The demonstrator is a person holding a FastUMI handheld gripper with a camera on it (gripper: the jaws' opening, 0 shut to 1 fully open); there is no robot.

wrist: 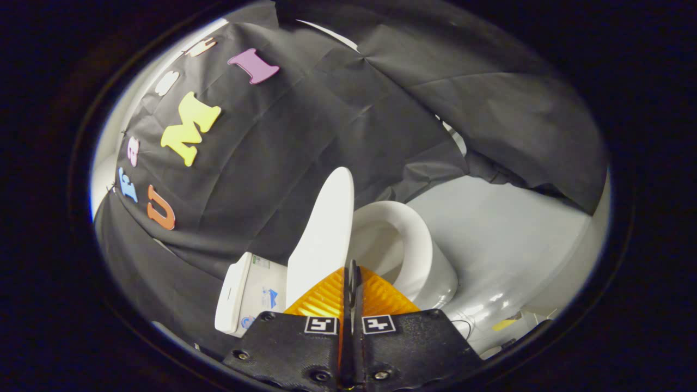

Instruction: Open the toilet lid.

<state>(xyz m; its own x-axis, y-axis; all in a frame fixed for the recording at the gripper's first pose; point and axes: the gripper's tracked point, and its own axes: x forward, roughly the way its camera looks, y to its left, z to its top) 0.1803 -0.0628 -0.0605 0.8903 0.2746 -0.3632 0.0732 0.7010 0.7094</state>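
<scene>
The white toilet lid is raised, standing well away from the white seat ring, and the bowl opening between them is exposed. The whole toilet looks tilted because my view is rolled. My gripper is shut, its two orange fingers pressed together with nothing visible between them. The fingertips sit right at the lid's near edge, on the side that faces the seat. The lowest part of the lid is hidden behind the left finger.
The white tank stands behind the lid, against the black cloth wall. A glossy light floor spreads beyond the bowl, with a thin cable and a small yellow piece on it.
</scene>
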